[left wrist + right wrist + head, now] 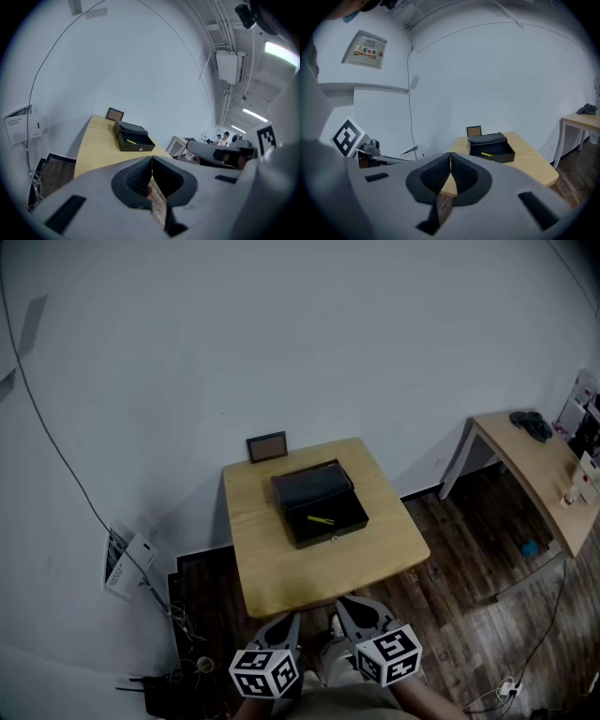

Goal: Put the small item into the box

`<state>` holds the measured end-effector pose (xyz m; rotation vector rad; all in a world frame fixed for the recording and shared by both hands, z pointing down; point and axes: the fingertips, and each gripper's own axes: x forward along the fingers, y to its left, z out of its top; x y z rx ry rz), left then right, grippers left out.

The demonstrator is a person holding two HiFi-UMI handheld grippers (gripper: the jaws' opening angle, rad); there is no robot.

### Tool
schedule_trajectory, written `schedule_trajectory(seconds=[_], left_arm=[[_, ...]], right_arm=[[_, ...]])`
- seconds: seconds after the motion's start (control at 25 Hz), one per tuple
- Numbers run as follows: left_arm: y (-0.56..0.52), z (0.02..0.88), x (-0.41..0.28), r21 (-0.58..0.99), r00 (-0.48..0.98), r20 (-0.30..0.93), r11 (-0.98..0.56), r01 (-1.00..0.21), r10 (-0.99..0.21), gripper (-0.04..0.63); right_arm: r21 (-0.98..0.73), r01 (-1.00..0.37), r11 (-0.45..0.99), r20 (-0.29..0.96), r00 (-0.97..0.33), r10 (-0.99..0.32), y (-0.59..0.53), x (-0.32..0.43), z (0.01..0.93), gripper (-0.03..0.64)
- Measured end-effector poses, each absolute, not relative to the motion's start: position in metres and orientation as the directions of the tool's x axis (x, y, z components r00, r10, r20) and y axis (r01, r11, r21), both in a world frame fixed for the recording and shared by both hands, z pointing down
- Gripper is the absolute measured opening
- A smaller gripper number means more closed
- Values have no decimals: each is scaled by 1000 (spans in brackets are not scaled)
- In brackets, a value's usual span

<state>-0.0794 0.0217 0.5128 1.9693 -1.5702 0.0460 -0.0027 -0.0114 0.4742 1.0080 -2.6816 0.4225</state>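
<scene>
The small yellow item (321, 519) lies inside the open black box (309, 486) at the middle of the desk (272, 568). The left gripper (291, 620) and right gripper (345, 604) hover at the desk's near edge, each with fingers pressed together on nothing.

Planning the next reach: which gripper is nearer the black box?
Right, slightly. The right gripper reaches the table's near edge, short of the black box; the left gripper hangs just off that edge.

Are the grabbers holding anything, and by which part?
Nothing is held. The left gripper and right gripper are both shut and empty; the small yellow item lies inside the open black box.
</scene>
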Motion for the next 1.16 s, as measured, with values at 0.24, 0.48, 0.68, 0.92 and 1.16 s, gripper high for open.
schedule_trajectory(seconds=[0.24,0.48,0.68,0.92,1.16], left_arm=[[34,508,-79,435,291,371,-112,-894,-882,3],[34,505,-79,430,296,361,-124,-894,-884,3],[31,506,-81,430,298,363,-125,-894,-883,3],[26,507,-83,438,299,359,-123,-890,-884,3],[22,509,-86,443,299,361,-120,-889,-883,3]], right_arm=[[-152,-670,726,308,-730,-610,4,1,466,0],[-140,-681,718,290,-722,-628,1,2,461,0],[-141,-678,721,276,-726,-629,-1,-2,457,0],[-142,-677,722,273,-728,-629,-4,-5,455,0],[-139,-680,720,265,-726,-635,-9,-6,452,0]])
